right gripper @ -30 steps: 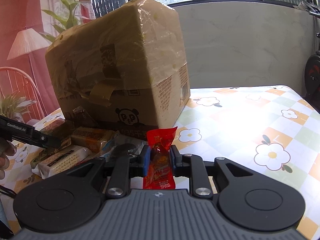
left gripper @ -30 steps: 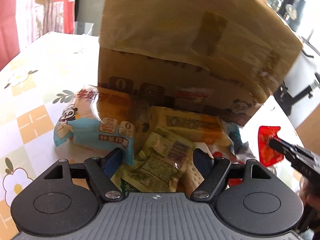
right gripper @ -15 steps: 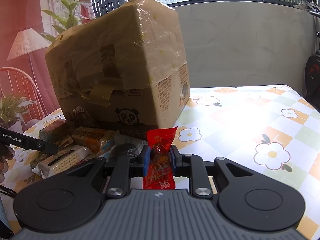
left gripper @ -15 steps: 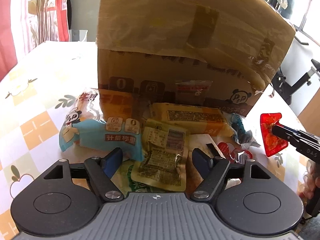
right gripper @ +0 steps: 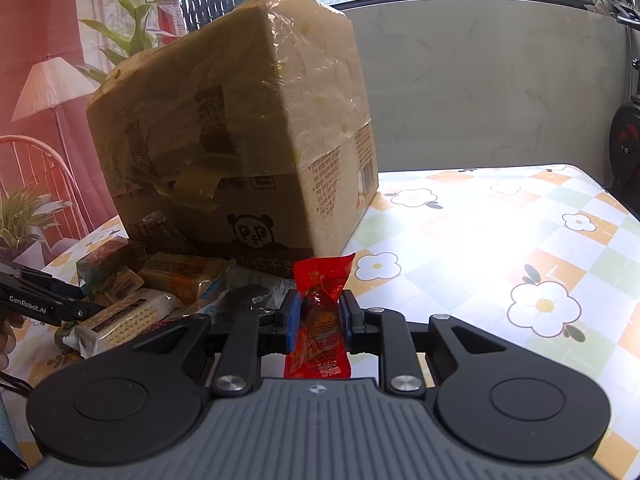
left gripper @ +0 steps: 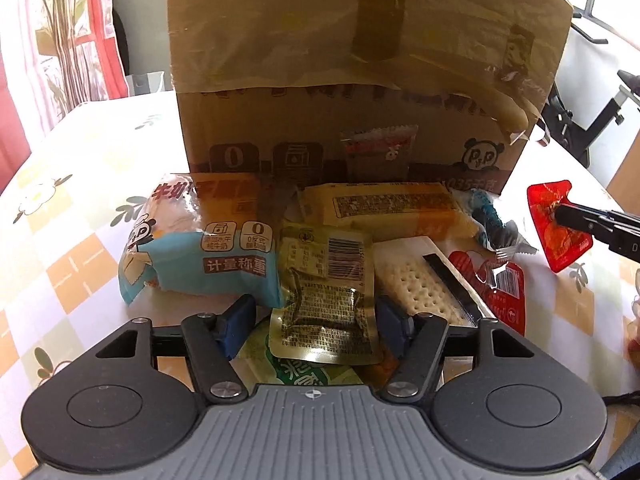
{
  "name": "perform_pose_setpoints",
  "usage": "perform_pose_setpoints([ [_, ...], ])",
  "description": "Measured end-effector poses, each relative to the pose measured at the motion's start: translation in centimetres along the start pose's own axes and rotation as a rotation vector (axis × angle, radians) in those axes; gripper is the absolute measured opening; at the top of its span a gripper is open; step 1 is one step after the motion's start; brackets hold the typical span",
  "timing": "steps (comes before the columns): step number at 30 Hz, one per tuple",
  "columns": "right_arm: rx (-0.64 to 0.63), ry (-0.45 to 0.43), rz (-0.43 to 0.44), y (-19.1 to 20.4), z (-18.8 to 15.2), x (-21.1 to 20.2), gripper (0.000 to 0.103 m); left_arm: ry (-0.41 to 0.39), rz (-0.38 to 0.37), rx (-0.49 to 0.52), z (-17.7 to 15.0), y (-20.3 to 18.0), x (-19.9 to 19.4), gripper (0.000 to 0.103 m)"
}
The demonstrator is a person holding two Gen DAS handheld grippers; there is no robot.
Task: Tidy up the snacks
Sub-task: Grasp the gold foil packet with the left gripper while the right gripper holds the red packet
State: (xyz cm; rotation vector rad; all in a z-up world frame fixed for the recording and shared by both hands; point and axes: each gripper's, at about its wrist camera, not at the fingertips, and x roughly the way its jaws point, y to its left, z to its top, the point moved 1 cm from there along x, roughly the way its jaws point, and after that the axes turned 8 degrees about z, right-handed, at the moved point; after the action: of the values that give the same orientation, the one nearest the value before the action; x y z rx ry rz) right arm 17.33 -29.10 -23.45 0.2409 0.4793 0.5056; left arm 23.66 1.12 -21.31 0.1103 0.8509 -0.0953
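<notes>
A pile of snack packets lies on the table in front of a big cardboard box. My left gripper is open, its jaws either side of a gold vacuum-sealed packet lying on the pile. My right gripper is shut on a red snack packet and holds it upright above the table; that packet also shows at the right of the left wrist view. The pile holds a blue and orange bread bag, a yellow cake bar and a cracker pack.
The box stands at the back of the flowered tablecloth, a small dark packet leaning on it. A lamp and chair stand left beyond the table. An exercise bike is at the far right.
The left gripper has drawn back and lifted, so more of the pile and the box shows. The right gripper, still holding the red packet, has barely moved.
</notes>
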Motion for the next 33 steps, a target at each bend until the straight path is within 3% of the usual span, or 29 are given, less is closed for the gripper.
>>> perform_pose_setpoints([
  [9, -0.001, 0.008, 0.003, 0.0, 0.1, 0.2, 0.022, -0.026, 0.062, 0.042, -0.3, -1.3, 0.3, 0.068],
  [11, -0.001, 0.008, 0.003, -0.1, 0.1, 0.2, 0.022, -0.033, 0.068, 0.044, -0.3, -1.3, 0.2, 0.058],
  [17, 0.001, 0.010, 0.004, -0.1, 0.1, 0.3, 0.022, -0.059, 0.037, 0.019, -0.1, -0.7, -1.0, 0.052],
  [25, 0.000, 0.011, 0.003, -0.2, 0.1, 0.3, 0.022, -0.105, 0.023, 0.008, 0.5, -0.2, -3.7, 0.051],
  [33, -0.006, 0.015, -0.010, -0.2, 0.0, 0.4, 0.022, -0.114, -0.060, -0.011, 0.2, 0.0, -5.6, 0.051],
])
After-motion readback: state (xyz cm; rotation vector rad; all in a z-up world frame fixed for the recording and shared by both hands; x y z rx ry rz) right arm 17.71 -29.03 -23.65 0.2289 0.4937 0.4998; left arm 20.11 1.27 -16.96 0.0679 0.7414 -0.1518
